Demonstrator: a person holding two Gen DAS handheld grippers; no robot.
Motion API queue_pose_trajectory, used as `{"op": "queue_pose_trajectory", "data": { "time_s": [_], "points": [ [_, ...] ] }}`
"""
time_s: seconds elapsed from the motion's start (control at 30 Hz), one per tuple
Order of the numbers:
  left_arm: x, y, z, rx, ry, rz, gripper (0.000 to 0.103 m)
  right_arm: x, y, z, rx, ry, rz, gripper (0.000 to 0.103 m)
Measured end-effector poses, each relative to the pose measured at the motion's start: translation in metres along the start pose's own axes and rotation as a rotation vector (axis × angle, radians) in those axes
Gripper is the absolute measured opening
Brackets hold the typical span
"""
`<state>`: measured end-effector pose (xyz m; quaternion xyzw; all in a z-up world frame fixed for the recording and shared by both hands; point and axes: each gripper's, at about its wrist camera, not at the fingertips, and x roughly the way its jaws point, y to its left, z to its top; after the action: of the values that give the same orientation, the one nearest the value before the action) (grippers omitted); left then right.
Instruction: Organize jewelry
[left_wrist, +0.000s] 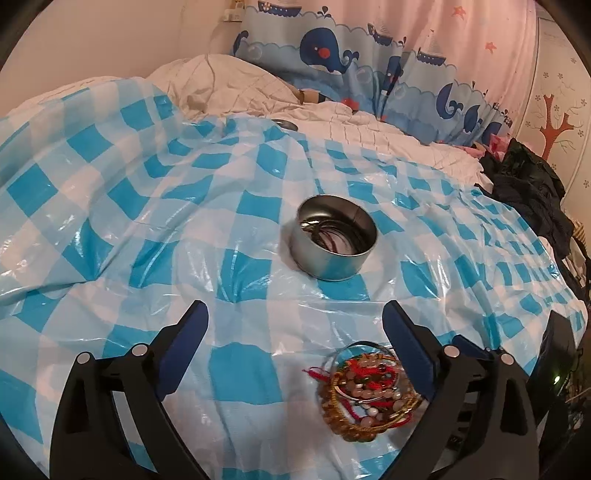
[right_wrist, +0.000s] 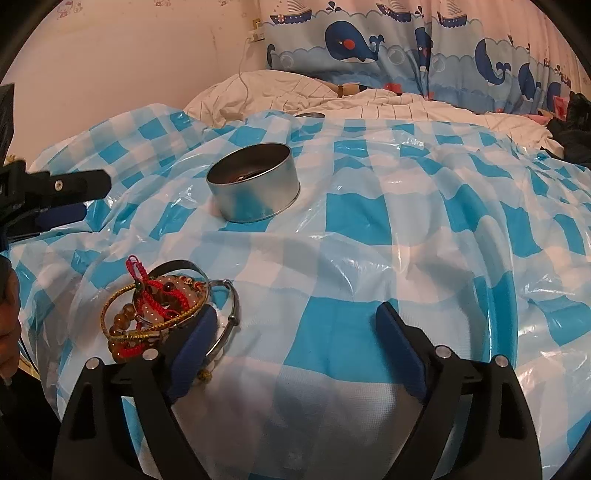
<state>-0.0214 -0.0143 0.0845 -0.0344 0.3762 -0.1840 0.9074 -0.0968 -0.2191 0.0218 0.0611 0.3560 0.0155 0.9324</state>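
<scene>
**Bracelets heaped beside an open tin on the bed**

Left wrist view: the left gripper is seen with fingers spread wide, nothing clamped. A bracelet pile lies on the checked plastic sheet at 5 o'clock, against the right finger. The round tin sits at 12 o'clock.

Right wrist view: the right gripper is likewise spread and empty. The bracelet pile is found at 9 o'clock, partly under the left finger; the tin stands at 11 o'clock.

A glossy, crinkled plastic sheet in blue and white checks covers the bed. The round tin is smooth, dull-shining metal. The bracelets mix polished beads, red woven cord and bright metal bangles. The pillow is matt, creased cloth.
</scene>
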Motion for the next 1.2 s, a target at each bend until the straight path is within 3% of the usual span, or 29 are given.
{"op": "queue_pose_trajectory", "data": {
  "time_s": [0.2,0.53,1.2],
  "points": [
    [-0.002,-0.012,0.001,0.032,-0.004,-0.027,0.094,0.001,0.002,-0.001,-0.010,0.006,-0.004,0.090],
    [-0.004,0.001,0.000,-0.004,0.008,-0.007,0.095,0.002,0.002,-0.002,-0.012,0.015,-0.001,0.092],
    [0.007,-0.008,-0.006,0.042,0.045,0.006,0.095,0.002,0.002,-0.002,-0.012,0.016,-0.001,0.093]
  ]
}}
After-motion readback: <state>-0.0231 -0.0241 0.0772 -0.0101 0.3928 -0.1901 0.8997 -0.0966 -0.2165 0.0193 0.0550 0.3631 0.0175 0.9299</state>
